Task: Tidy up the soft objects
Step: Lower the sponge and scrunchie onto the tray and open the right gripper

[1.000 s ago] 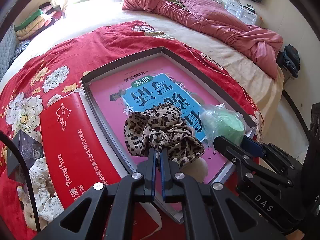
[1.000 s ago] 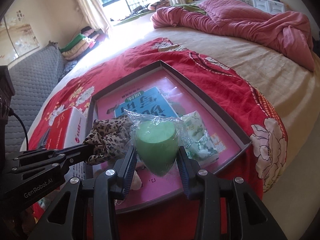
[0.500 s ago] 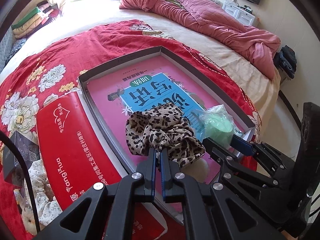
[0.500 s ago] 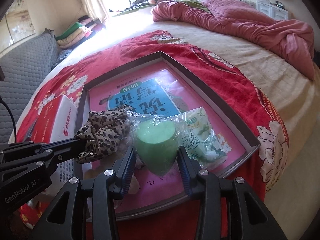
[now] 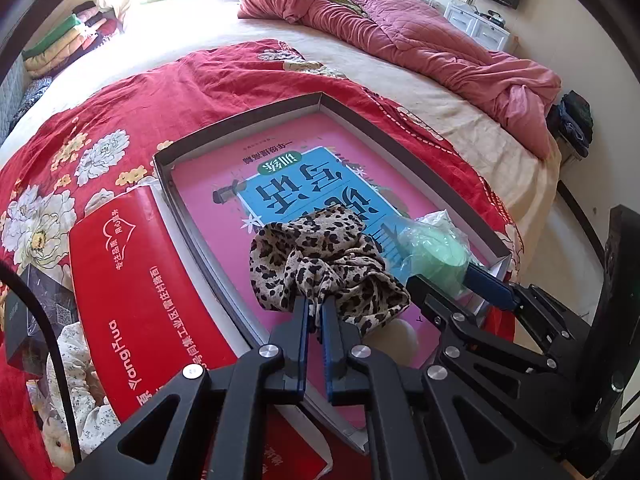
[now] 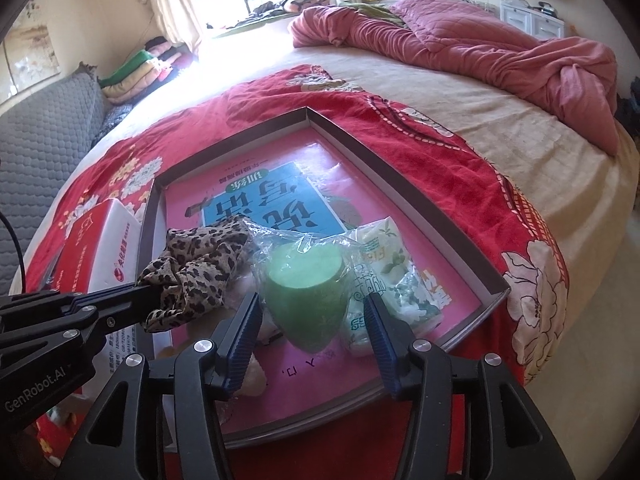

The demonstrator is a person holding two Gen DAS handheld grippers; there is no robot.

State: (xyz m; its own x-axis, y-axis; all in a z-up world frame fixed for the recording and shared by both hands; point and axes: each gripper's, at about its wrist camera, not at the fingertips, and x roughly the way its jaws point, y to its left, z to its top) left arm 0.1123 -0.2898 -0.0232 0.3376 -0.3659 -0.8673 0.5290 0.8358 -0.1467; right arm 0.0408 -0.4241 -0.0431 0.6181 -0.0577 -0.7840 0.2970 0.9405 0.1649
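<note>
Soft items going into the shallow tray [image 6: 404, 160], sorting unfinished.
The left gripper [image 5: 316, 312] pinches the leopard scrunchie [image 5: 320, 264] over it; the right gripper [image 6: 312, 320], jaws just spreading, stands clear around the bagged green sponge [image 6: 306, 292] inside, beside a wipes packet [image 6: 384, 264].

the bed [image 5: 400, 80] carries a red floral cover [image 5: 180, 92], a crumpled pink quilt [image 5: 420, 44], and a shallow grey tray [image 5: 404, 160].

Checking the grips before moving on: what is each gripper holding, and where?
Left gripper pinches the leopard-print fabric scrunchie at its near edge. Right gripper, jaws just opened, holds nothing; the bagged green sponge sits between.
</note>
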